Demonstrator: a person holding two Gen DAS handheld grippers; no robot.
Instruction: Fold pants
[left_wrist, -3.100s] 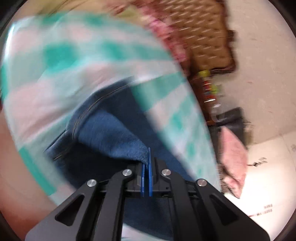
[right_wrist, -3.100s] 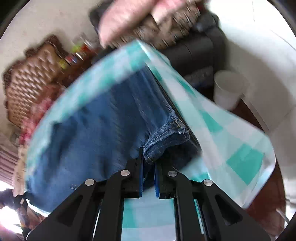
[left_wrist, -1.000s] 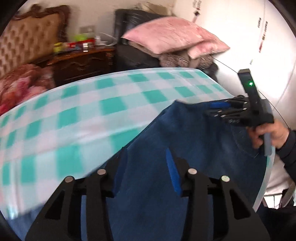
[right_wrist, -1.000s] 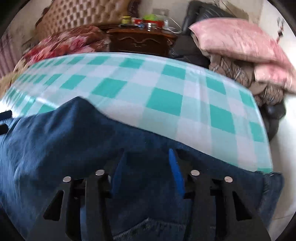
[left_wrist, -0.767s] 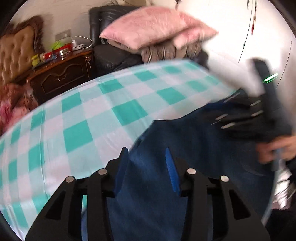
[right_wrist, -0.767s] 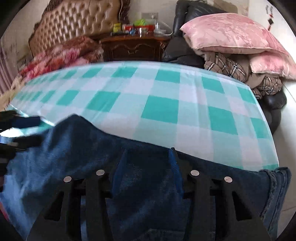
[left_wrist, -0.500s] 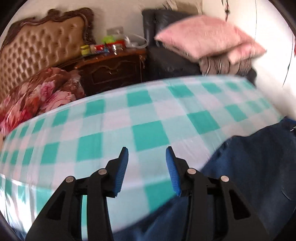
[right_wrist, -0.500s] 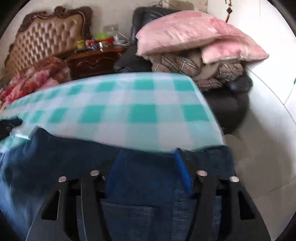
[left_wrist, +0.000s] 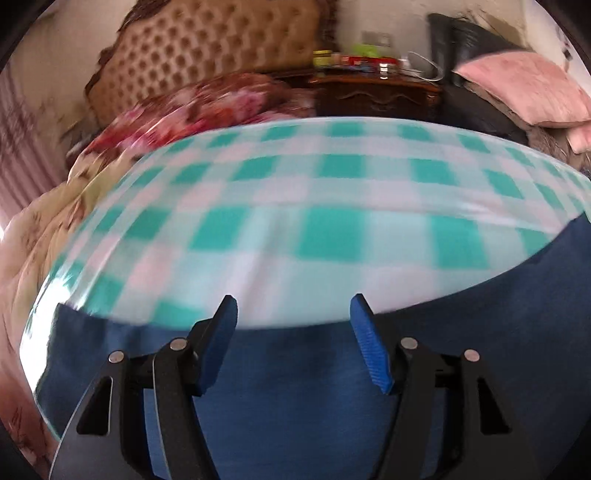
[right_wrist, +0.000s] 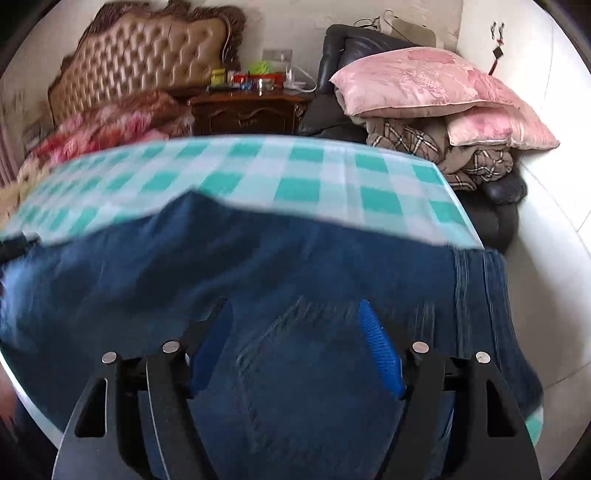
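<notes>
Blue jeans (left_wrist: 461, 314) lie flat along the near side of a table with a teal and white checked cloth (left_wrist: 332, 206). My left gripper (left_wrist: 293, 306) hangs above the far edge of the jeans, jaws opening, nothing between the blue pads. In the right wrist view the jeans (right_wrist: 258, 258) fill the foreground, a back pocket (right_wrist: 303, 354) showing and the waistband end draped at the table's right edge. My right gripper (right_wrist: 295, 314) hovers over that pocket, jaws opening and holding nothing. The picture is blurred by motion.
Behind the table stand a tufted brown headboard (right_wrist: 140, 51), a red floral blanket (left_wrist: 207, 99), a dark wooden nightstand (right_wrist: 247, 107) with small items, and a black armchair piled with pink pillows (right_wrist: 417, 81) and plaid bedding. White floor lies to the right (right_wrist: 546, 206).
Both grippers have let go of the jeans and opened wider. The left gripper swung left along the jeans' far edge; the right one shifted right over the back pocket.
</notes>
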